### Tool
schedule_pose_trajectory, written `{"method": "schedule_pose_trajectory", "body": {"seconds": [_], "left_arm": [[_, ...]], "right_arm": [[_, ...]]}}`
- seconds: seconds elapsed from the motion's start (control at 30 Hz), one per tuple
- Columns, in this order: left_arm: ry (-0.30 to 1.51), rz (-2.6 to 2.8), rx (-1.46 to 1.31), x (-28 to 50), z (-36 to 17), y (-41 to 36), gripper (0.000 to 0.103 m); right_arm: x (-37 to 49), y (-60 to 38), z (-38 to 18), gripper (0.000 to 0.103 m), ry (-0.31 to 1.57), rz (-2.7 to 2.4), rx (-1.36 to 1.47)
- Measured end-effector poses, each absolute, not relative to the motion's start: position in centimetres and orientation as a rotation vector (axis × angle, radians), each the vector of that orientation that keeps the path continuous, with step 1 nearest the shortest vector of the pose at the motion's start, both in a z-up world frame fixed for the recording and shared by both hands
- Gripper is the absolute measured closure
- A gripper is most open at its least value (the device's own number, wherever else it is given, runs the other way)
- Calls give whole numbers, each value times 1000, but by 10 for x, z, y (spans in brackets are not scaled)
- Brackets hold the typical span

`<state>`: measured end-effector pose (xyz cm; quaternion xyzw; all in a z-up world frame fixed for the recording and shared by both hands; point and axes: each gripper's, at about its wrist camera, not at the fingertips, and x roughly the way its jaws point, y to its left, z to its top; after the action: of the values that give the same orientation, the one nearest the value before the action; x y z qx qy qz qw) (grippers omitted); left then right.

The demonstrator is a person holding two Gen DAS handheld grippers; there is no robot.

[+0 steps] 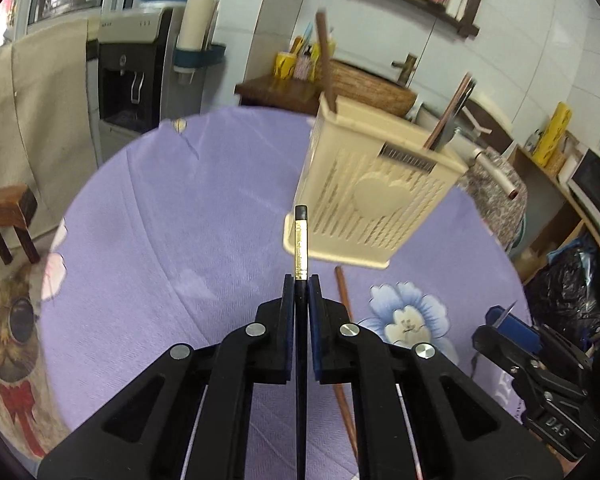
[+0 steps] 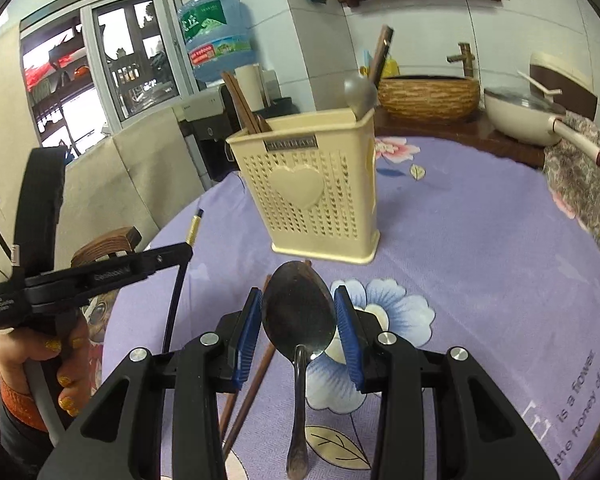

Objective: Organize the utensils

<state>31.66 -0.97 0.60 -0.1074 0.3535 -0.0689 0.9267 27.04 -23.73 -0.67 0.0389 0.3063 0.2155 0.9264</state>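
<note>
- Left hand-held gripper [image 1: 301, 280] clamps a black chopstick [image 1: 301, 240].
- Right hand-held gripper [image 2: 299, 312] grips a spoon [image 2: 299, 316].
- Cream holder [image 2: 312, 184] stands mid-worktop [image 2: 480, 240].

The left gripper [image 1: 301, 280], its jaws clamped tight on a black chopstick [image 1: 301, 240], tilts downward; a hand [image 2: 40, 360] grips its handle. The right gripper [image 2: 298, 312] pinches a spoon [image 2: 298, 320] by the bowl

Bare purple tablecloth [image 1: 160, 220] lies open from 9 to 11 o'clock of the cream utensil holder [image 1: 376, 184]; brown chopsticks [image 2: 248, 388] lie at its 6 o'clock.
</note>
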Motion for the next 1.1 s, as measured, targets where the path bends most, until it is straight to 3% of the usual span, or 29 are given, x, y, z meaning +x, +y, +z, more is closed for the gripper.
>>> {"method": "schedule_pose_trajectory", "body": {"seconds": [0.33,1.1], "left_arm": [[555,-149,-179,284,73,-2,96],[547,-181,-174,289,89,-2,96]], "right_arm": [[265,-237,17,67,604,450,47],[273,-232,23,67,575,459,21]]}}
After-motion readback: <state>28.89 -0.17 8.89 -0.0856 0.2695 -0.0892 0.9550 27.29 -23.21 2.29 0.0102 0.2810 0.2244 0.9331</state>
